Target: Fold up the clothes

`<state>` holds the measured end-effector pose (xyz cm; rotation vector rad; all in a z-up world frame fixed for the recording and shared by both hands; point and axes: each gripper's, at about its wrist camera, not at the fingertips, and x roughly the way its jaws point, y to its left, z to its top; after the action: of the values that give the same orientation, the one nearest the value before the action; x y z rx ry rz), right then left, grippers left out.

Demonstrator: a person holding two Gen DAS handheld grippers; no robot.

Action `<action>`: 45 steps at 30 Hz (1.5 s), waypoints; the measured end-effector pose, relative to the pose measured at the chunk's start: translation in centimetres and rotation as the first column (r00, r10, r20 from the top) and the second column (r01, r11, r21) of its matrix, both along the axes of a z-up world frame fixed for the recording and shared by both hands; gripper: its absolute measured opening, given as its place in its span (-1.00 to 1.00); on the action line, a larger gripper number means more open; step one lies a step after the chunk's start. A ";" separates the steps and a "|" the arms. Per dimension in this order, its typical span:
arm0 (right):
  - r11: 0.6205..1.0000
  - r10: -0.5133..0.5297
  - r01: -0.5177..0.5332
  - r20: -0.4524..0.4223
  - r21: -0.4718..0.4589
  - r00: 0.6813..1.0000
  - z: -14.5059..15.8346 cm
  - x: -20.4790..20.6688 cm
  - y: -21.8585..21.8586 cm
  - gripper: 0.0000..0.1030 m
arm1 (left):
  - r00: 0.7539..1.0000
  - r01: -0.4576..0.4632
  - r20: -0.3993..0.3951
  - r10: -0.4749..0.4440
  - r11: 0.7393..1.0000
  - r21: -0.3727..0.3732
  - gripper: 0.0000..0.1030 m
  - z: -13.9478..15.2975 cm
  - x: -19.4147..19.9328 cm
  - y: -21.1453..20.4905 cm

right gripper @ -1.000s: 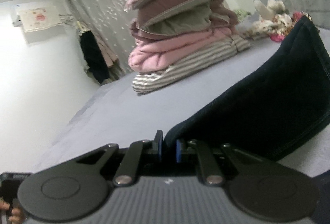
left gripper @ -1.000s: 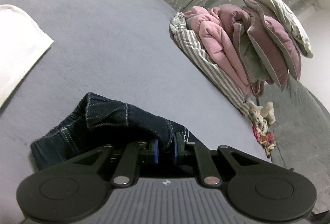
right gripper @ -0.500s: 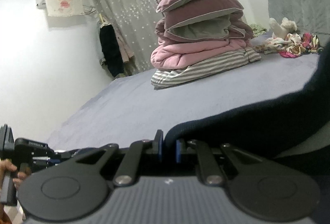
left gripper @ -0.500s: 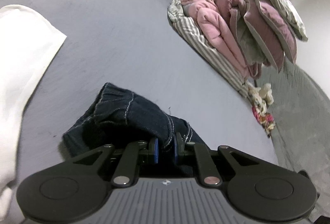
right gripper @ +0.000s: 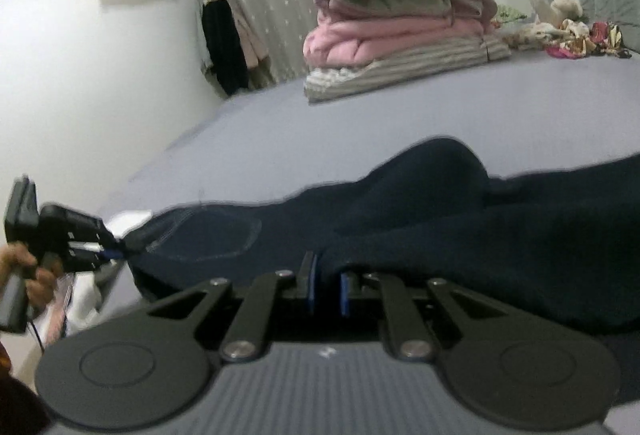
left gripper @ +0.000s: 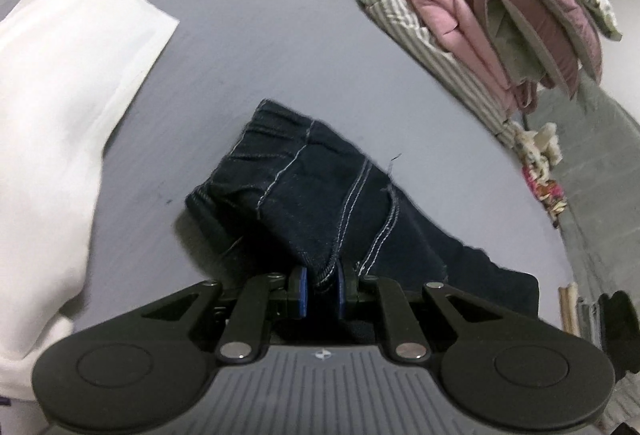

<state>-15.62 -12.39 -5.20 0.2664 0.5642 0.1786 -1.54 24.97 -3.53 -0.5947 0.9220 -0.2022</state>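
Lowered jeans [left gripper: 320, 195] perhaps clamped; both hand-held grippers.

Jeans [left gripper: 320, 195] lie on bed [left gripper: 248, 35]; white garment [left gripper: 60, 115] to their left; stacked bedding [left gripper: 500, 19] behind, at bed's far edge.

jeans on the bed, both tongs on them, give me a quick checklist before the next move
1. Left tongs grip on the jeans: ok, a stitched fold is pinched between the blue pads.
2. Right tongs grip: ok, dark denim sits between the near-shut pads.
3. Both tongs on the same garment: ok, the right wrist view shows the left tongs clamped on the far end.
4. Jeans flat for folding: not ok, the cloth is bunched and humped.
5. Bed room ahead of the jeans: ok, bare grey sheet.
6. White garment apart from the jeans: ok, a strip of sheet shows between them.
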 end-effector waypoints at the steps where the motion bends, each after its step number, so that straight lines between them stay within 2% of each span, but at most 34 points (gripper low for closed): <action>1: 1.000 0.004 -0.004 -0.018 -0.004 1.000 -0.4 0.0 0.2 -0.81 | 1.000 0.001 -0.005 -0.001 1.000 0.007 -0.77 -0.2 -0.1 0.0; 4: 1.000 0.006 -0.007 -0.074 -0.005 0.997 -1.7 0.2 0.3 -0.81 | 1.000 0.011 -0.018 -0.010 0.999 0.037 -0.76 -0.6 -0.6 -0.3; 7: 0.999 -0.015 0.020 -0.143 0.034 0.990 -3.2 0.5 -0.3 -0.81 | 0.999 0.023 -0.025 -0.021 0.997 0.071 -0.75 -0.9 -0.9 -0.6; 11: 0.998 -0.023 0.033 -0.176 0.059 0.984 -4.2 0.8 -0.8 -0.82 | 0.999 0.036 -0.032 -0.033 0.994 0.108 -0.72 -1.1 -1.3 -0.9; 18: 0.999 -0.031 0.027 -0.184 -0.025 0.983 -3.1 0.8 0.3 -0.80 | 0.998 0.069 -0.012 -0.067 0.983 0.168 -0.69 -0.4 -1.6 -1.6; 20: 1.000 -0.030 0.030 -0.194 -0.002 0.981 -2.9 1.0 -0.1 -0.64 | 0.994 0.111 -0.029 -0.107 0.974 0.195 -0.61 0.0 -1.5 -1.9; 21: 0.999 -0.028 0.034 -0.204 0.026 0.979 -2.9 1.1 -0.5 -0.40 | 0.991 0.130 -0.050 -0.123 0.972 0.196 -0.49 0.1 -1.5 -2.0; 22: 0.997 -0.027 0.040 -0.207 0.060 0.978 -2.8 1.1 -1.0 -0.28 | 0.988 0.149 -0.070 -0.138 0.969 0.196 -0.32 0.1 -1.6 -2.0; 23: 0.996 -0.028 0.046 -0.208 0.081 0.978 -2.7 1.0 -1.4 -0.15 | 0.984 0.168 -0.092 -0.153 0.966 0.194 -0.24 0.2 -1.6 -2.1; 27: 0.994 -0.050 0.070 -0.220 0.086 0.974 -1.6 0.2 -2.8 0.08 | 0.961 0.249 -0.169 -0.218 0.948 0.197 -0.20 0.6 -2.0 -3.0; 29: 0.992 -0.067 0.089 -0.232 0.086 0.970 -1.1 -0.3 -3.7 0.16 | 0.947 0.307 -0.177 -0.269 0.920 0.245 -0.19 1.1 -2.7 -4.2; 31: 0.989 -0.091 0.116 -0.243 0.091 0.966 -0.7 -1.1 -5.0 0.24 | 0.929 0.367 -0.176 -0.327 0.876 0.312 -0.19 1.8 -3.5 -5.8; 33: 0.985 -0.122 0.148 -0.243 0.091 0.962 -0.1 -2.1 -6.5 0.36 | 0.907 0.421 -0.168 -0.387 0.838 0.346 -0.19 2.3 -4.3 -7.5; 40: 0.961 -0.247 0.268 -0.233 0.062 0.941 1.6 -5.0 -11.6 0.54 | 0.810 0.570 -0.091 -0.579 0.744 0.349 -0.13 4.3 -6.0 -13.0; 45: 0.929 -0.345 0.366 -0.222 0.060 0.912 2.3 -6.0 -15.6 0.60 | 0.750 0.631 -0.050 -0.659 0.691 0.352 -0.01 5.1 -6.0 -16.6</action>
<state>-21.62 -27.97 -2.95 0.4849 0.7048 -0.1787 -7.53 8.37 1.54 0.1025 1.0328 -0.6836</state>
